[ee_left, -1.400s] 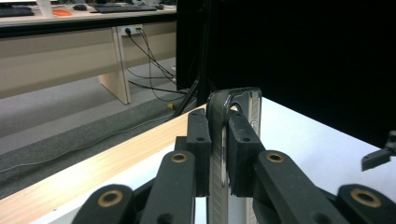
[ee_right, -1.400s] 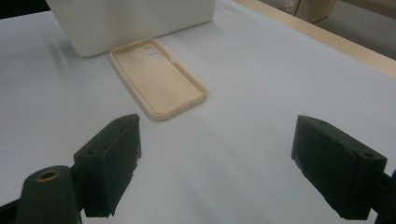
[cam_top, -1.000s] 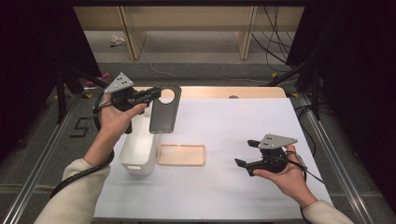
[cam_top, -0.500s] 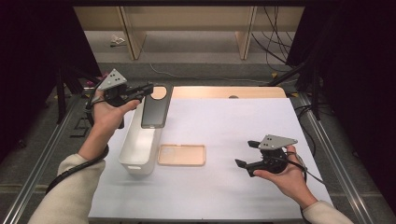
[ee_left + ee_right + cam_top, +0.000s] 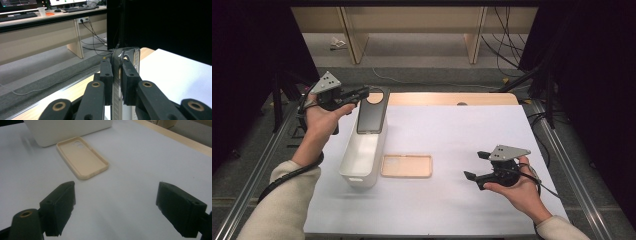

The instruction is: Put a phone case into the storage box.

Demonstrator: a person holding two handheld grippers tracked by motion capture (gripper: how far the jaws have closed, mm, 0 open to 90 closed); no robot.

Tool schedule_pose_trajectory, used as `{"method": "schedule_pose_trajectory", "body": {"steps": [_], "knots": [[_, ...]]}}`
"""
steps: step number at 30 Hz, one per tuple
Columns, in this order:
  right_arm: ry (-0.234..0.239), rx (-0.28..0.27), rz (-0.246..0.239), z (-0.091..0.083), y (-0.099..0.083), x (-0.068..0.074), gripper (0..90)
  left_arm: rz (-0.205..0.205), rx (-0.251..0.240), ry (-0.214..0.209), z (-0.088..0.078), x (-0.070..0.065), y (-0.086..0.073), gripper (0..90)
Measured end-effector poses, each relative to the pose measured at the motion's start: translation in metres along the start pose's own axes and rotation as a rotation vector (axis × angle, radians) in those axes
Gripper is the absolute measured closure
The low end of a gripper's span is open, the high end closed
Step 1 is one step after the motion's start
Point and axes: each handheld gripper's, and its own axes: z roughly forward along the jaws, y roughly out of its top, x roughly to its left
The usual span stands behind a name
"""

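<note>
**A:** While the left gripper stays pinched on the phone, has anything else shifted?

**B:** Its place has. A second ago the phone hung further in over the white tabletop, past the bin. Now the left hand has carried it sideways toward the left edge, and it hangs above the far end of the bin.

**A:** Is the grip sound?

**B:** In the left gripper view the two pads press flat on either face of the phone, near its top end by the camera ring. The phone stands on edge between them, clear of the bin as far as I can tell.

**A:** And the right gripper?

**B:** Spread wide, nothing between its jaws. It rests low near the right edge of the tabletop, where it was a second ago. Its own view looks past the open jaws at the case, lying open side up.

**A:** Where does the case lie?

**B:** Just beside the near end of the bin, on its right, around mid-table.

**A:** So what does the shift mean?

**B:** My guess is that the phone is headed into the bin, not toward the case; lowering it would be next. The case looks untouched.
</note>
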Motion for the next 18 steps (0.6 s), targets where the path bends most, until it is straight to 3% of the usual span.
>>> {"method": "schedule_pose_trajectory", "body": {"steps": [18], "knots": [[0.007,0.002,0.005,0.0,-0.001,0.0,16.9,-0.009,-0.012,0.015,0.005,0.02,0.0,80.7]]}}
